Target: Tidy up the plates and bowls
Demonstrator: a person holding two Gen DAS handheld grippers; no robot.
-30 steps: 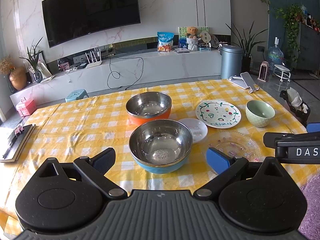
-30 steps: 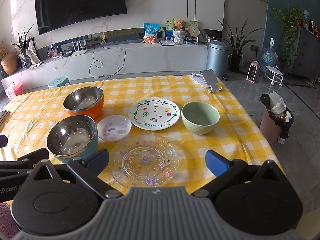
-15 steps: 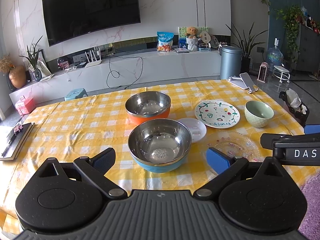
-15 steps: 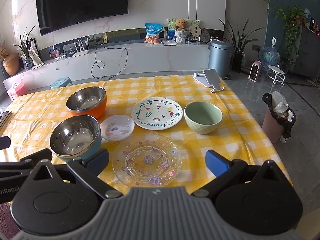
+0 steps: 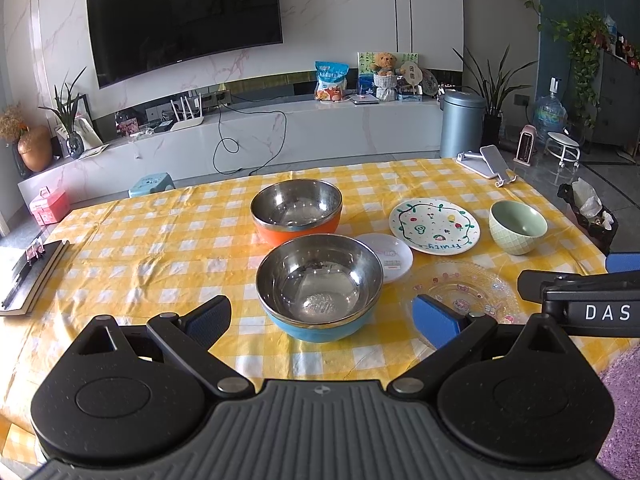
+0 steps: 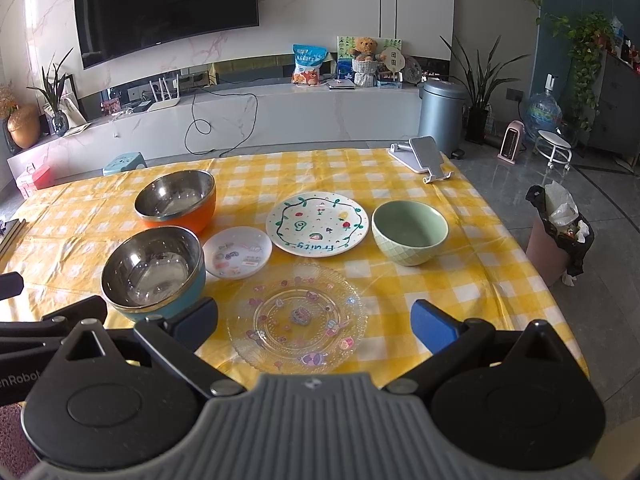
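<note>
The yellow checked tablecloth (image 6: pixel 460 280) was seen carrying all the dishes, grouped around the painted plate (image 6: pixel 317 224). Just nearer than it lay the clear glass plate (image 6: pixel 296 318); the green bowl (image 6: pixel 409 236) stood to its right, the orange bowl (image 6: pixel 176 204), blue bowl (image 6: pixel 154 272) and small white plate (image 6: pixel 237 252) to its left. The left gripper (image 5: pixel 322 316) and right gripper (image 6: pixel 314 320) were both held spread wide, nothing gripped.

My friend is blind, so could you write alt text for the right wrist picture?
Open black tongs with blue tips hover over a clear glass plate on a yellow checked tablecloth. Beyond lie a blue steel bowl, an orange one, a small white plate, a painted plate and a green bowl.
</note>
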